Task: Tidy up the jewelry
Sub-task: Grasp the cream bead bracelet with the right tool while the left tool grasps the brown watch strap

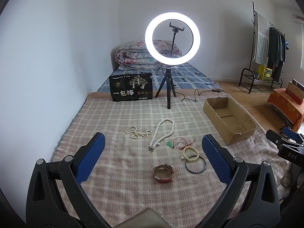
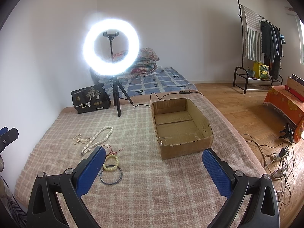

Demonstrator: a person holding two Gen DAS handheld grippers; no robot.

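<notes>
**Both grippers open and empty; jewelry loose on blanket, box empty**

Left gripper (image 1: 153, 148): jaws spread wide, nothing between the blue pads. It hangs above the checked blanket (image 1: 114, 117), with the jewelry lying ahead of it, between the fingers as seen from its wrist camera. Right gripper (image 2: 153, 163): likewise wide open and empty, pointed toward the cardboard box (image 2: 207, 140).

Items, nearest the left gripper outward:
- Watch with brown strap (image 1: 163, 172), resting on its side, strap looped. Probably the heaviest piece; strap semi-stiff. Pinch across the strap, not the face.
- Dark bangle (image 1: 195, 165), lying flat. Rigid, thin and likely slippery; grip across the rim. The pale beaded bracelet (image 1: 191, 153) overlaps its far edge, so lifting one may drag the other.
- Green pendant on red cord (image 1: 169, 144), just beyond the bracelet. Light; the cord is limp and may snag neighbours.
- Thick pearl necklace (image 1: 161, 133) and thin bead strand (image 1: 137, 132), farther out, side by side. Both limp; they will sag and swing when raised. Take each near the middle of the bunch.

Container: the cardboard box sits on the blanket to the right of the jewelry, well apart from it. Top open, edges ragged, interior bare.

Judgement: no piece moved yet; sorting is at its start.
</notes>
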